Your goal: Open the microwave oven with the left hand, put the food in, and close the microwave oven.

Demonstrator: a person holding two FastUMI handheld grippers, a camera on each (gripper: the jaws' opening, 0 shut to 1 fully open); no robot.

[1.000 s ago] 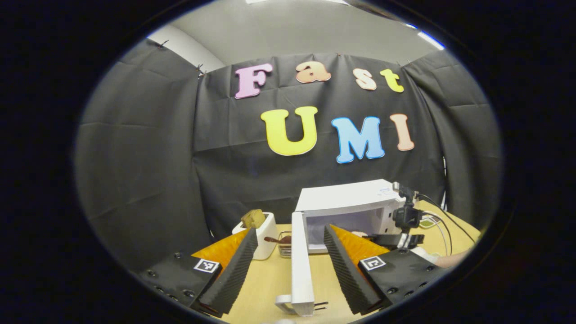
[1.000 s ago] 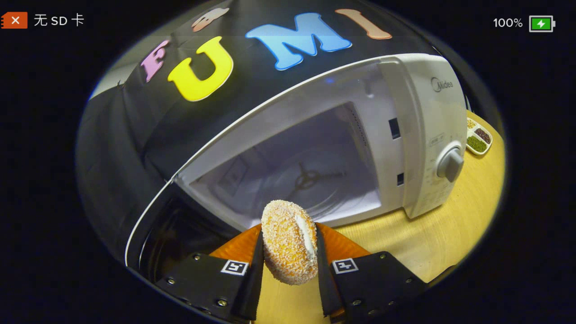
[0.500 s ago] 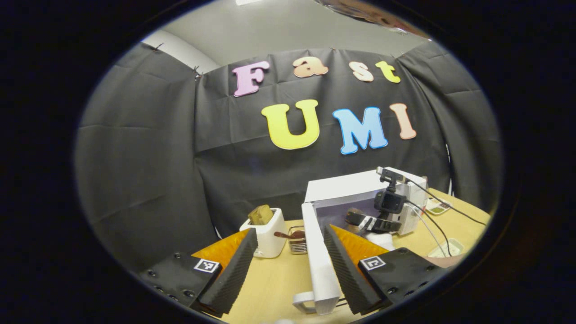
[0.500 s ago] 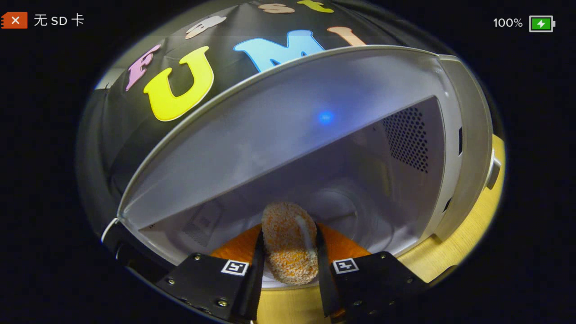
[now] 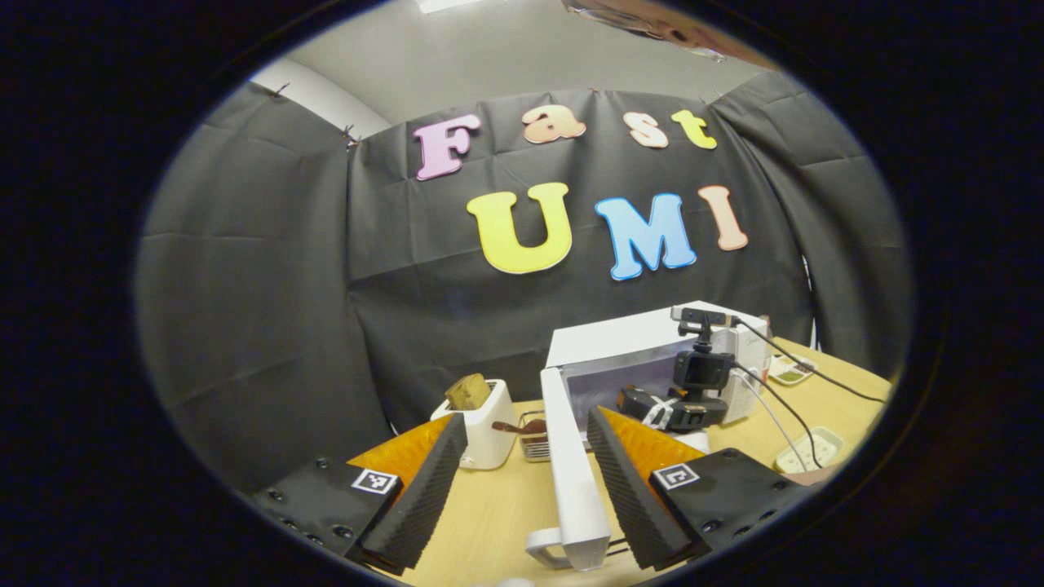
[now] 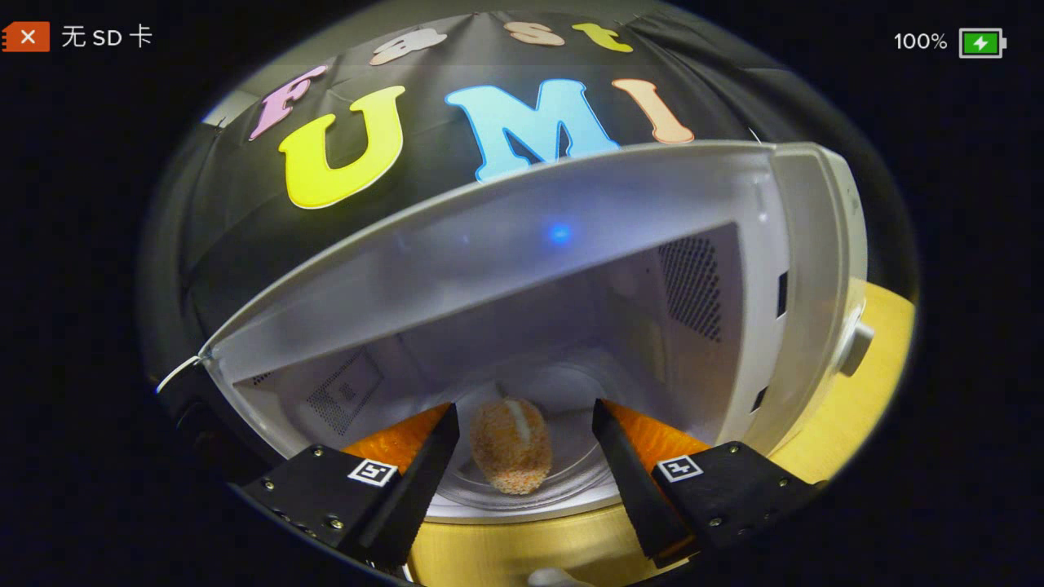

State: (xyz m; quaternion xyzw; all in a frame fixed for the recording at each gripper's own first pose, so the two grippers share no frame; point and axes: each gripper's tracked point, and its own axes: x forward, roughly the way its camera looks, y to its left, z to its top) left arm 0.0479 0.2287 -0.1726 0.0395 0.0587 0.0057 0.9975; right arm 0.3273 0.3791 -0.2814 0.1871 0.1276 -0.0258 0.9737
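Now, from the left gripper view: left gripper spread wide, holding nothing, fingers straddling the edge of the open microwave door without pressing on it; door swung out toward the camera, its handle low between the fingers; microwave oven beyond on the wooden table; right gripper seen farther off at the mouth of the cavity; toaster well to the left, small tray off to the right near trailing cables.

Next, from the right gripper view: right gripper parted wide, clear of the food on both sides; food, a crumb-coated roll, lying on the glass turntable inside the cavity, apart from both fingers; cavity walls close on either side, control knob out at the right edge.

Judged from this: placing done, withdrawal and closing left. Best to draw the right gripper straight back along its own line, keeping the fingers spread and level so neither clips the roll or the cavity lip; only once fully out, bring the left gripper against the door's outer face and swing it steadily shut; a hasty swing risks catching the right gripper or its cable.
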